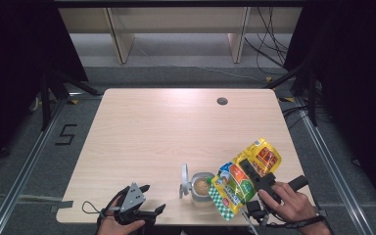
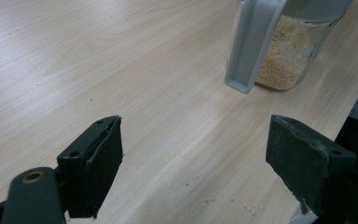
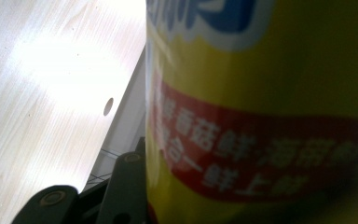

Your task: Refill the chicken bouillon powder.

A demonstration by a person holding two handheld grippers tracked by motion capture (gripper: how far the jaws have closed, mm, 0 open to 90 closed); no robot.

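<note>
Both grippers are black: the left gripper (image 1: 144, 208) carries a grey three-cornered plate, the right gripper (image 1: 248, 169) trails a cable

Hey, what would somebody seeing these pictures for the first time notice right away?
The bright yellow snack bag, clamped in the right gripper and tipped over the open clear jar of pale granules near the table's front edge. At the front left corner, the left gripper is open, with crumbs scattered by it.

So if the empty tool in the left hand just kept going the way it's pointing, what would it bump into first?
Most likely the clear jar of granules, and first the grey lid hanging at its near side. The left tool stands open and empty, with bare table between it and the jar. The jar sits slightly off-centre, so a near miss is possible.
</note>
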